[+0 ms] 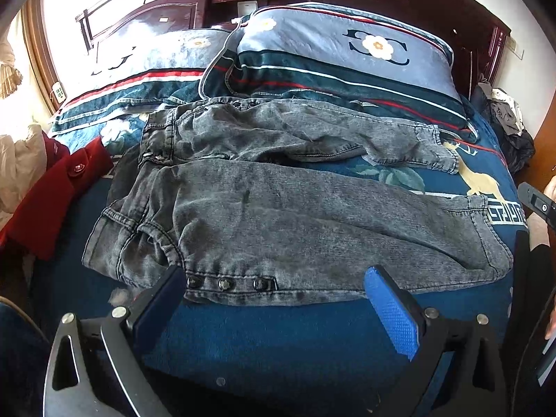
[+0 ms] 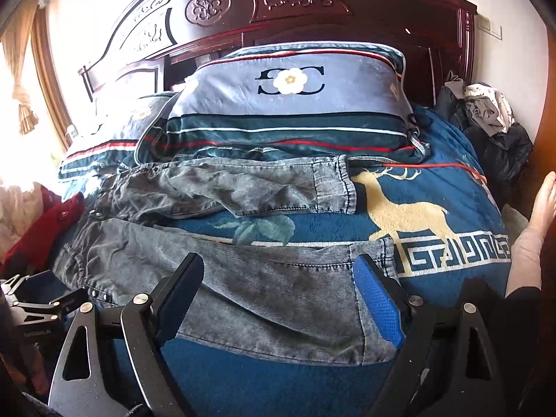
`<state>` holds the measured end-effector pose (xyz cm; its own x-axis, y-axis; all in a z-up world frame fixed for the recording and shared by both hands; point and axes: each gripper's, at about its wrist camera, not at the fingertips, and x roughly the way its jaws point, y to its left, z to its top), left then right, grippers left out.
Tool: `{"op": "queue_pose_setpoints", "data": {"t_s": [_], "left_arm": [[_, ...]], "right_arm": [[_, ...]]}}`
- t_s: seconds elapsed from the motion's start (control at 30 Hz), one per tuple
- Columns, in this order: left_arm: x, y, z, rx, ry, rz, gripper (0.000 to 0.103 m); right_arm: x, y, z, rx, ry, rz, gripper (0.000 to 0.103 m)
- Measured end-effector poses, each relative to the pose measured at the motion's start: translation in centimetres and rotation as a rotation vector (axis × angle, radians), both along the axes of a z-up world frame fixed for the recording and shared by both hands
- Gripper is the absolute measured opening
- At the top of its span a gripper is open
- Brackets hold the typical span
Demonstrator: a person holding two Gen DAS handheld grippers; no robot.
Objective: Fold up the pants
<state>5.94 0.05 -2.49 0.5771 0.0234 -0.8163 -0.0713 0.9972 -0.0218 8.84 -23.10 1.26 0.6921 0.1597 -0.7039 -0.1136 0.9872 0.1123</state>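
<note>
Two grippers are hanging released over the near edge of the bed [image 1: 278,340], and I am judging this as the opening step: the pants [image 1: 278,208] are lying spread out, both legs apart, nothing folded yet.

Starting at nine o'clock, the waistband is sitting by a red garment [image 1: 52,201]. My left gripper [image 1: 278,299] is gaping wide and holding nothing, its tips lying at the near edge of the cloth; the snap buttons of the near side seam are sitting between its fingers, the hip at roughly eleven o'clock from it.

Moving toward three o'clock, my right gripper [image 2: 281,292] is also standing spread and empty, low over the near leg, with the near cuff [image 2: 371,253] at one o'clock by its blue pad.

Next, I am thinking, both need to close on that near edge, hip and cuff, and carry it toward twelve o'clock onto the far leg [image 2: 243,187] lying below the pillows [image 2: 295,104].
</note>
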Motion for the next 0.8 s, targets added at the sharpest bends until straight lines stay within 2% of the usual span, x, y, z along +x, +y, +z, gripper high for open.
{"op": "queue_pose_setpoints", "data": {"t_s": [0.23, 0.33, 0.43, 0.57, 0.67, 0.73, 0.8], "left_arm": [[3.8, -1.2, 0.7, 0.012, 0.005, -0.057, 0.103], [6.6, -1.9, 0.4, -0.004, 0.036, -0.102, 0.103], [9.4, -2.7, -0.1, 0.022, 0.053, -0.142, 0.103], [13.6, -3.2, -0.8, 0.078, 0.049, -0.207, 0.103], [16.5, -2.5, -2.3, 0.108, 0.072, -0.219, 0.103], [18.3, -2.0, -3.7, 0.168, 0.095, -0.220, 0.103], [19.7, -2.1, -5.0, 0.239, 0.109, -0.242, 0.097]], "right_arm": [[3.6, -1.8, -0.8, 0.021, 0.049, -0.002, 0.088], [6.4, -3.8, -0.9, 0.063, 0.072, -0.042, 0.088], [10.3, -5.4, -2.0, 0.061, 0.115, -0.058, 0.088], [14.9, -6.1, -5.2, 0.042, 0.199, -0.033, 0.088], [17.6, -6.7, -8.0, 0.032, 0.252, -0.030, 0.087], [19.1, -7.1, -9.5, 0.036, 0.267, -0.038, 0.085], [20.3, -7.4, -10.6, 0.056, 0.280, -0.041, 0.082]]}}
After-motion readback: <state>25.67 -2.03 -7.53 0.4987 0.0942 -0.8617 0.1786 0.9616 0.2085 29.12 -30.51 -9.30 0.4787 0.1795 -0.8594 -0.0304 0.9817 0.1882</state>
